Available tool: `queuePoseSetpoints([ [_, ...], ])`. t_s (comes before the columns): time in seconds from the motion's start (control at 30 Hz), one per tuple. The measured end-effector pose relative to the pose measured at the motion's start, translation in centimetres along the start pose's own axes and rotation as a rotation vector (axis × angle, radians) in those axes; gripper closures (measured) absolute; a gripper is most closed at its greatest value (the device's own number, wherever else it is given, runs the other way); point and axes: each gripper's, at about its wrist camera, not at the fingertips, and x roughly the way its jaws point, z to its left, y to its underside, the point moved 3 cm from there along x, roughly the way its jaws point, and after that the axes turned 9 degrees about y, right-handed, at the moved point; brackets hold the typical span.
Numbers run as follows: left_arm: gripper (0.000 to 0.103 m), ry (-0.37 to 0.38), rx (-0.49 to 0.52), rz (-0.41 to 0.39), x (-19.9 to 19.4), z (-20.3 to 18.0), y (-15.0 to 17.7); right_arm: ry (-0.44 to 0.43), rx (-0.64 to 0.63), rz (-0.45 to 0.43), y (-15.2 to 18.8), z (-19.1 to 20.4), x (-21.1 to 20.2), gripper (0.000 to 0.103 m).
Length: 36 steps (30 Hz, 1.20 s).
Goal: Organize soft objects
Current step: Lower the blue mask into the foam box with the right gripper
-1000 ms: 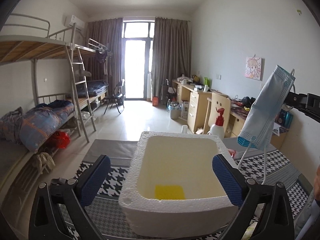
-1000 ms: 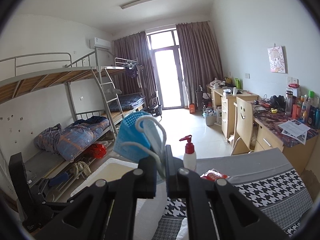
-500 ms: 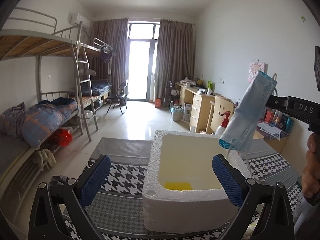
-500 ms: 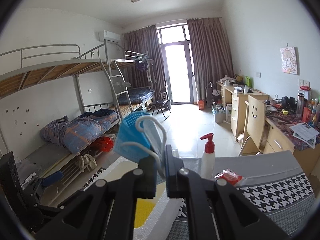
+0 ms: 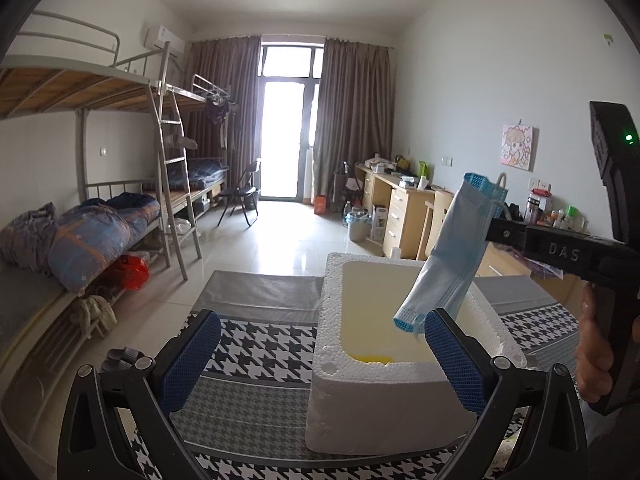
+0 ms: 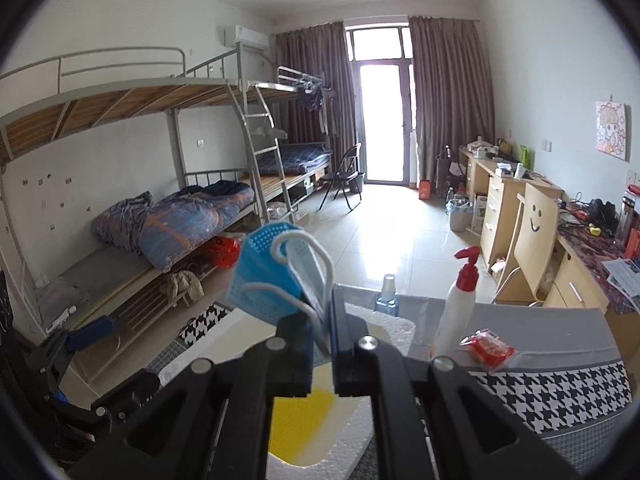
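Over the last second the right tongs (image 6: 322, 344) have carried the mask (image 5: 448, 256) in from the side until it hangs over the open box (image 5: 332, 320), its lower end now dipping past the far rim in the left wrist view; a second ago it was well off to the right of the box. That puts the drop close: by my reading, little is left but to lower a touch and let go. The right tongs are pressed together on the mask's upper part, pinching pleats and ear loop, while the left tongs (image 5: 320, 356) stand spread and empty near the box's front. The mask is limp pleated fabric, pale blue with darker embossed ends and thin white cords, folded on itself. The box is white bead foam, thick-walled and rectangular with rounded corners, its inside smooth and cream-tinted; a flat yellow piece (image 6: 300, 420), perhaps sponge or cloth, lies on its floor. It sits on a houndstooth cloth (image 5: 256, 356) over the desk.
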Motion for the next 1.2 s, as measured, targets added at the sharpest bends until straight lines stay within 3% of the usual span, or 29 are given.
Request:
queuePoseSetpoints([
  [0.6,0.001,-0.02,-0.026,-0.009,-0.6,1.0,0.1,-0.049,-0.078,0.159,2.3,1.8,2.8,0.093],
  [0.63,0.001,-0.021,-0.029,-0.01,-0.7,1.1,0.1,-0.053,-0.081,0.166,2.5,1.9,3.0,0.089],
  [0.7,0.001,-0.02,-0.039,-0.015,-0.7,1.1,0.1,-0.061,-0.093,0.195,3.0,2.2,3.5,0.064],
  [0.73,0.001,-0.021,-0.041,-0.017,-0.7,1.2,0.0,-0.064,-0.099,0.211,3.3,2.4,3.8,0.045],
  [0.77,0.001,-0.023,-0.041,-0.018,-0.8,1.3,0.1,-0.063,-0.099,0.211,3.6,2.6,3.9,0.039],
  [1.1,0.001,-0.029,-0.022,-0.007,-0.9,1.0,0.4,-0.066,-0.095,0.203,4.0,2.2,3.0,0.039],
  [1.2,0.001,-0.029,-0.022,-0.009,-1.0,0.9,0.3,-0.066,-0.088,0.186,3.6,2.1,2.4,0.034],
])
